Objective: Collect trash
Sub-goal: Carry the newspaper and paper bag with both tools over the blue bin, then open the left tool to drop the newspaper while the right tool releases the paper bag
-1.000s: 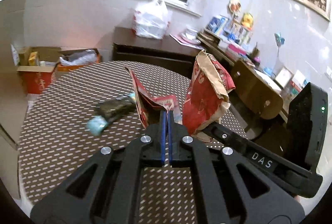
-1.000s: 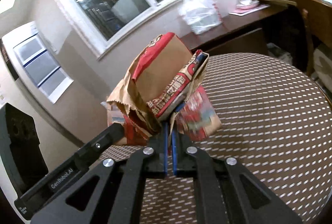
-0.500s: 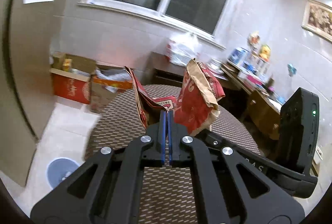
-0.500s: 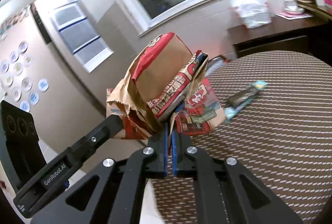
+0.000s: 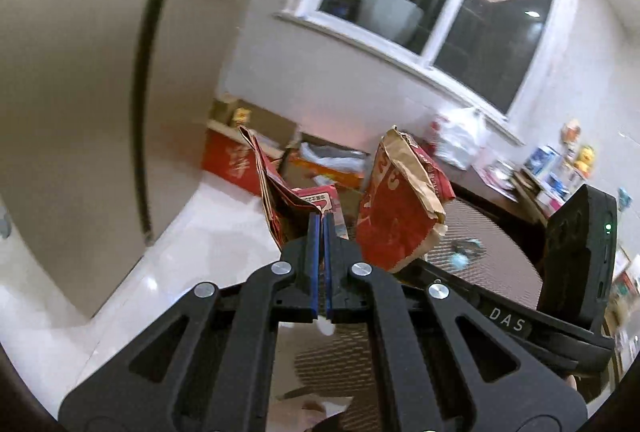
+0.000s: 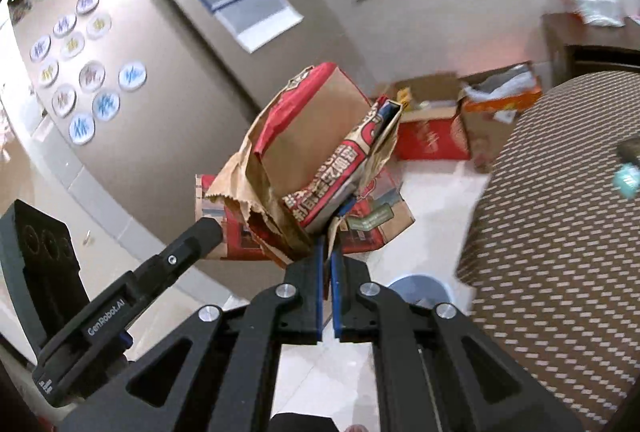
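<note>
My left gripper (image 5: 322, 222) is shut on a flat red printed paper wrapper (image 5: 280, 187) and holds it up in the air. My right gripper (image 6: 329, 246) is shut on a crumpled red and brown paper bag (image 6: 316, 147), also held in the air. Each view shows the other's load: the bag (image 5: 400, 207) to the right of my left gripper, the flat wrapper (image 6: 368, 224) behind the bag. A teal and dark wrapper (image 5: 464, 252) lies on the round patterned table (image 6: 560, 232); it also shows in the right wrist view (image 6: 628, 171).
Both grippers are out past the table's edge, over a shiny white floor (image 5: 200, 232). Red and brown cardboard boxes (image 6: 436, 131) stand on the floor under the window. A round blue thing (image 6: 420, 290) sits on the floor below my right gripper. A beige wall or door (image 5: 80, 111) is at the left.
Both grippers have swung left off the table with their loads. The view now takes in floor, boxes and wall; the table has slid to the right.
</note>
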